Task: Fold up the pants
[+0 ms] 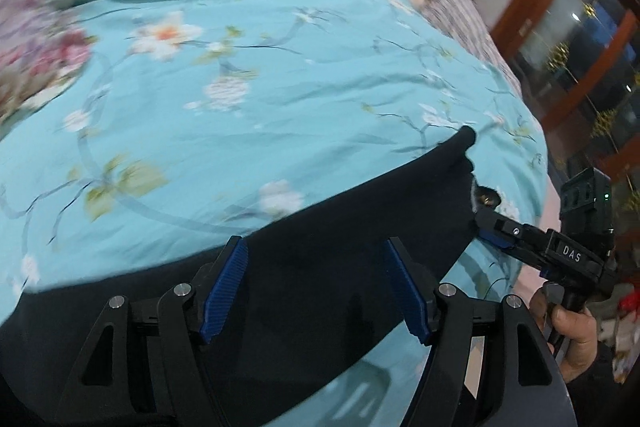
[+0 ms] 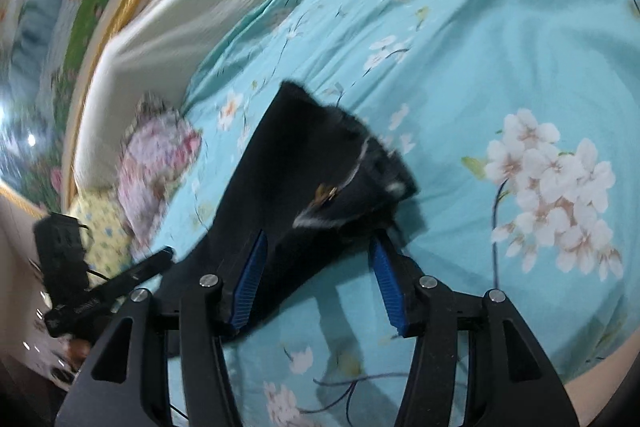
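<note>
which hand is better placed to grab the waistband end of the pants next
Right. The right hand-held gripper points at the waistband end of the dark pants; the left hand-held gripper hovers over plain mid-fabric.

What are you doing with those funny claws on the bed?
A person is folding dark pants on a bed with a blue flowered cover. They hold a claw tool in each hand. The left claw is above the pants, wide open and gripping nothing. The right claw is at the waist end, near the button; its pads stand apart, with the waist edge just ahead of them. The folding isn't finished yet.
</note>
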A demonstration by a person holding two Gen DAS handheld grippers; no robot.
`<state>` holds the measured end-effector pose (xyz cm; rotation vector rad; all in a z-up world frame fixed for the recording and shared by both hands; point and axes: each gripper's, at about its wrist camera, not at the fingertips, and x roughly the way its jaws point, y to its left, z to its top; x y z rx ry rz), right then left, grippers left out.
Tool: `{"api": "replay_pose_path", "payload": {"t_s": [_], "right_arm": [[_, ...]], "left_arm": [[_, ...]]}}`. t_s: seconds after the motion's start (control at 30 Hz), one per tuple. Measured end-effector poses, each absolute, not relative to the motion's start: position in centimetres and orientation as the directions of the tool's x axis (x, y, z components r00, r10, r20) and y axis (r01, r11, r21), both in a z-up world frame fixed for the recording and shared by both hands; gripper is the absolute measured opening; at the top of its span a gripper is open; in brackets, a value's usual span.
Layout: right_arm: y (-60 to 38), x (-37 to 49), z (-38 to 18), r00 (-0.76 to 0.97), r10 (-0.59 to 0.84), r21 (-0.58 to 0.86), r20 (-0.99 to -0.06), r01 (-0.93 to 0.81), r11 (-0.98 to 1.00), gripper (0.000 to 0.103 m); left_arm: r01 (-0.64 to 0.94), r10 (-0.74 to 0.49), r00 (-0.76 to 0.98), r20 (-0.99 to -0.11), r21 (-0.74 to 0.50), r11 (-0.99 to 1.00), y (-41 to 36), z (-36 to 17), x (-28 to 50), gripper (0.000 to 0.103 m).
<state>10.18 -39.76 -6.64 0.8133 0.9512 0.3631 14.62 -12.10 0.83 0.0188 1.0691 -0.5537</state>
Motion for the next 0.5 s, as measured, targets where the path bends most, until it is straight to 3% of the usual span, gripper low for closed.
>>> {"api": "replay_pose_path", "payload": {"t_s": [0.03,0.13,0.17,0.2,0.3,0.5], "right_arm": [[-40.0,10.3,-6.8,0.554,0.612,0.762,-0.565,0.065,0.644,0.053],[-40.4,10.5,-7.5,0.545,0.628,0.773,-0.556,0.060,0.632,0.029],[-40.6,10.5,-7.8,0.540,0.638,0.782,-0.548,0.060,0.621,0.016],[-40.9,10.5,-8.2,0.538,0.649,0.795,-0.537,0.065,0.604,0.012],[-41.7,10.1,-9.0,0.558,0.673,0.835,-0.486,0.069,0.546,0.011],[-41.7,9.9,-8.9,0.570,0.674,0.836,-0.471,0.045,0.546,0.010]], "left_arm": [[0.455,-0.427,0.342,-0.837,-0.250,0.855,-13.0,0.6,15.1,0.071],[0.508,-0.446,0.285,-0.848,-0.261,0.821,-16.0,-0.1,16.6,0.071],[0.526,-0.453,0.263,-0.852,-0.267,0.807,-17.0,-0.5,17.1,0.071],[0.541,-0.453,0.247,-0.857,-0.266,0.798,-18.0,-0.8,17.6,0.071],[0.582,-0.455,0.199,-0.868,-0.269,0.767,-20.6,-1.6,19.1,0.071],[0.643,-0.483,0.040,-0.875,-0.347,0.683,-25.0,-3.7,21.8,0.070]]}}
